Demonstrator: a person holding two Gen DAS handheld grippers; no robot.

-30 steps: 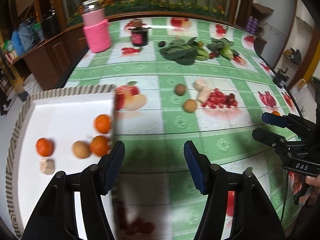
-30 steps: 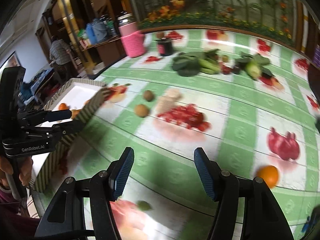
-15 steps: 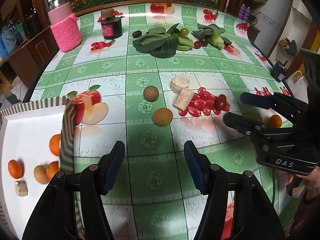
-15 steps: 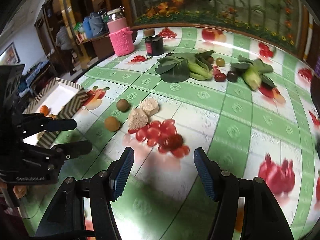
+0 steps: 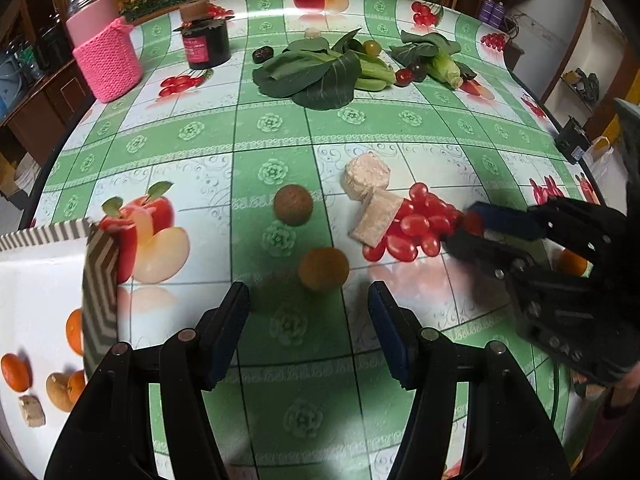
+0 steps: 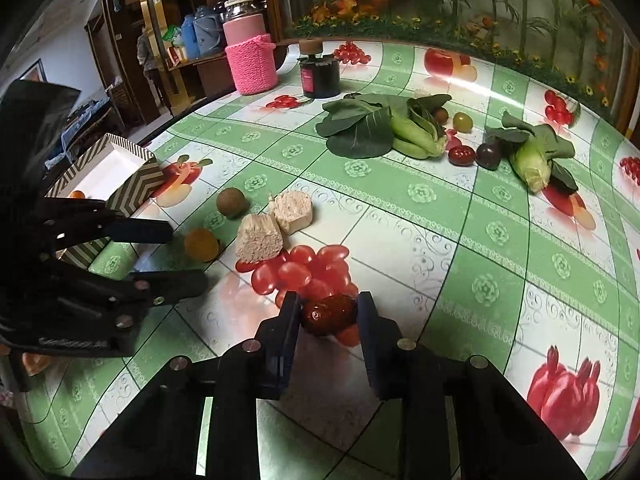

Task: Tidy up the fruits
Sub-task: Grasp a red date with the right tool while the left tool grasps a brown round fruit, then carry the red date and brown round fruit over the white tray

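The right tongs (image 6: 328, 314) are pinching a dark red fruit (image 6: 329, 315) low over the tabletop (image 6: 460, 216); the left tongs (image 5: 309, 334) are hanging spread near an orange-brown fruit (image 5: 323, 269). The striped tray (image 5: 98, 276) is sitting at the tabletop's left edge, with bare cloth lying between.

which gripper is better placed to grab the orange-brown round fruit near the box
Left. The left gripper is open with the orange-brown fruit just ahead between its jaws, near the box. The right gripper is busy: its jaws flank a dark red fruit.

Glossy tablecloth (image 6: 460, 216), knitted pink jar cover (image 6: 251, 65), glossy red fruit (image 6: 329, 314), rough crumbly blocks (image 6: 260, 238).
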